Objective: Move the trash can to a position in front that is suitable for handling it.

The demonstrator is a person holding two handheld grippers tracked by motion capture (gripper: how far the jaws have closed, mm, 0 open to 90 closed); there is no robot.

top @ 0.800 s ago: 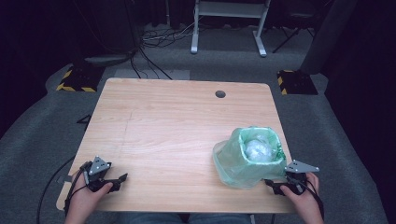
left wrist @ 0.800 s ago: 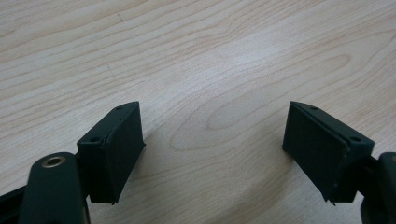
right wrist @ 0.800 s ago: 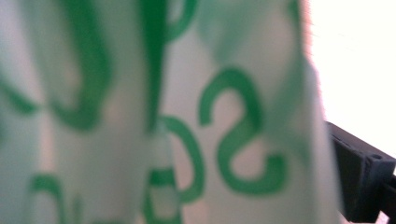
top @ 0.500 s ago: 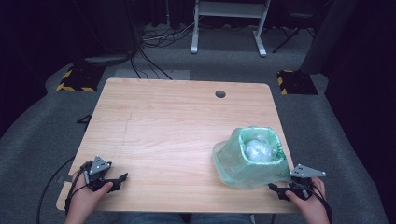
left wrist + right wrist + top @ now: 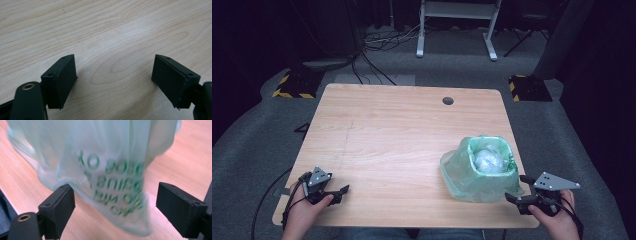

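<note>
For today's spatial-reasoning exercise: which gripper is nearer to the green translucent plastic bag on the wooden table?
Right. The right gripper sits open just off the green translucent plastic bag, at its near right corner. The left gripper rests open at the wooden table's near left corner, far from it.

Overhead light falls evenly on the pale worktop (image 5: 402, 140) while the surrounding floor and room sink into near darkness. Soft shadows sit under the left gripper (image 5: 113, 75). In the right gripper view the green bag (image 5: 107, 170) is smeared by blur, its lettering soft.
</note>
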